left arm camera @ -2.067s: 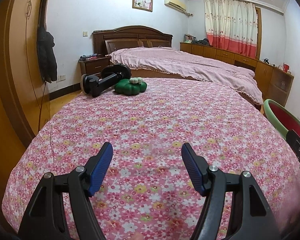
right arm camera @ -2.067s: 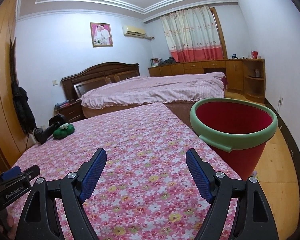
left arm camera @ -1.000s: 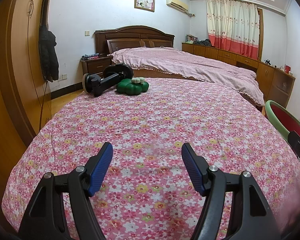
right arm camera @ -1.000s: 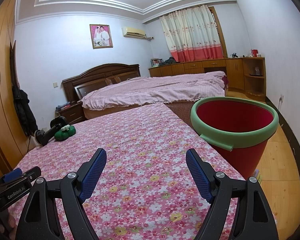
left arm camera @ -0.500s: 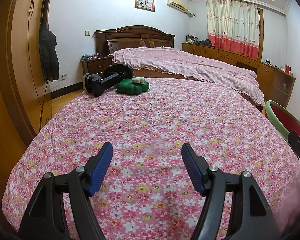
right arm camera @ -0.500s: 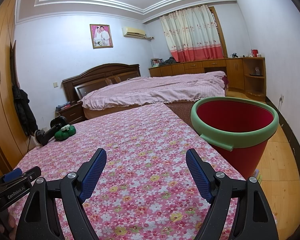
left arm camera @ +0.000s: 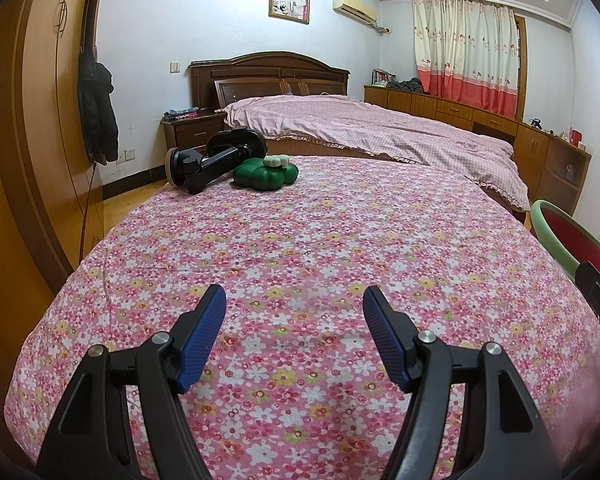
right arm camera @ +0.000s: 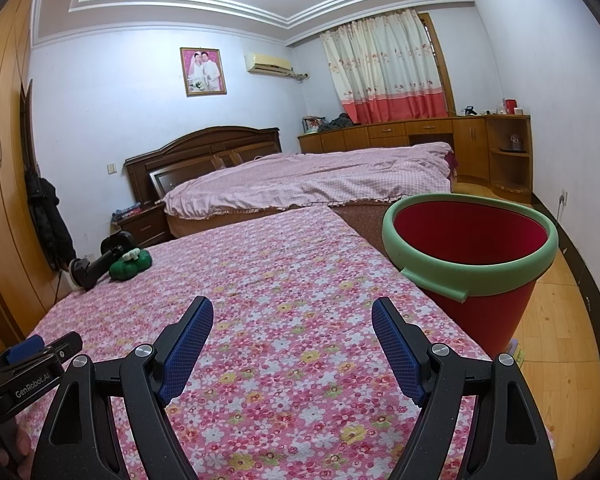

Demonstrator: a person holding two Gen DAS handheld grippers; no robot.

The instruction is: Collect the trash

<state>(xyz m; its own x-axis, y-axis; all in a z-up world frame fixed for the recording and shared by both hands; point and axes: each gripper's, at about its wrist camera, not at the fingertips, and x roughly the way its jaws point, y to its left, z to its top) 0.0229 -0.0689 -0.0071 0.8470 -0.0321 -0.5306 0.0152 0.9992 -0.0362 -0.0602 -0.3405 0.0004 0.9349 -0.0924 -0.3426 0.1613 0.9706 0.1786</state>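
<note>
Both grippers hover over a flowered bedspread (left arm camera: 320,240), the left gripper (left arm camera: 294,320) and right gripper (right arm camera: 292,324) spread wide and empty. A green toy (left arm camera: 266,174) and black holder (left arm camera: 212,158) lie at the far end; the red bin (right arm camera: 472,256) stands beside the bed.
</note>
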